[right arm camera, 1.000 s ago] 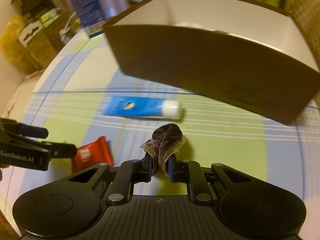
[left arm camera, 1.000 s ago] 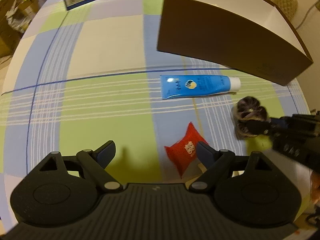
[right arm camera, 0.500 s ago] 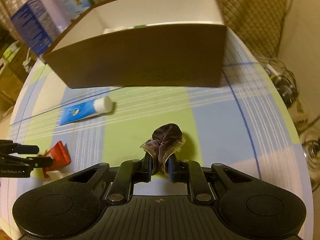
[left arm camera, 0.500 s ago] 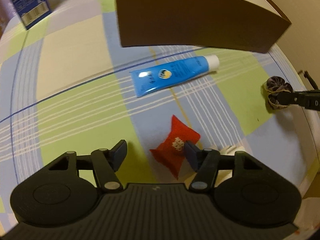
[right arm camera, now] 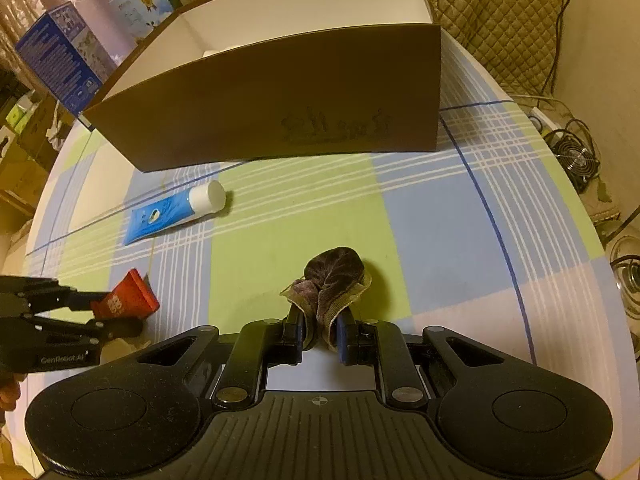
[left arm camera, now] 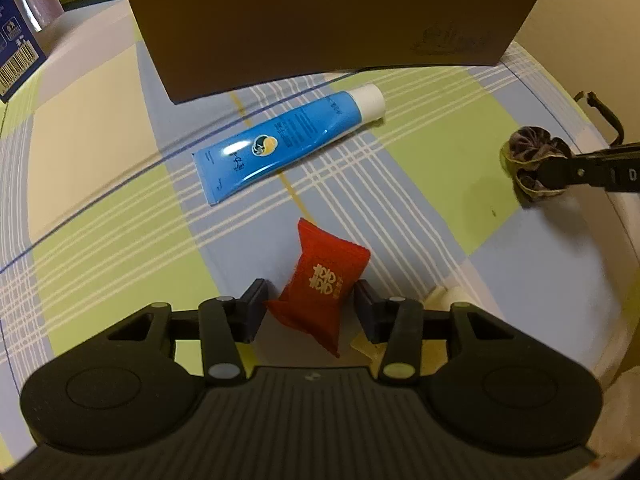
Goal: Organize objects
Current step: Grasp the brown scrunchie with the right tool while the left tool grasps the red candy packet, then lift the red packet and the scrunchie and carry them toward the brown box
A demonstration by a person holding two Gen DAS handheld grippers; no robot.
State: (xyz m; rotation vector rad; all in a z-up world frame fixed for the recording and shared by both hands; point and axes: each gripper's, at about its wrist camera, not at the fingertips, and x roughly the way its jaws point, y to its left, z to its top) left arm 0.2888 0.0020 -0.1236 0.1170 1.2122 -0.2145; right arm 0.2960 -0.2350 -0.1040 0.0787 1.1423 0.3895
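Red candy packet (left arm camera: 326, 288) is bracketed low in the frame by the parted left gripper (left arm camera: 310, 304). Dark scrunchie (right arm camera: 328, 280) is clamped by the right gripper (right arm camera: 320, 330). Beyond, blue tube (left arm camera: 286, 146) lies before brown box (left arm camera: 320, 20).

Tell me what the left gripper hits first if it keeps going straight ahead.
The red packet, already between the left gripper's open fingers; beyond it probably the blue tube, though depth is unclear.

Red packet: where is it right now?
In the left wrist view the red packet lies on the checked tablecloth between the open fingers of the left gripper, nearer the camera than the blue tube.
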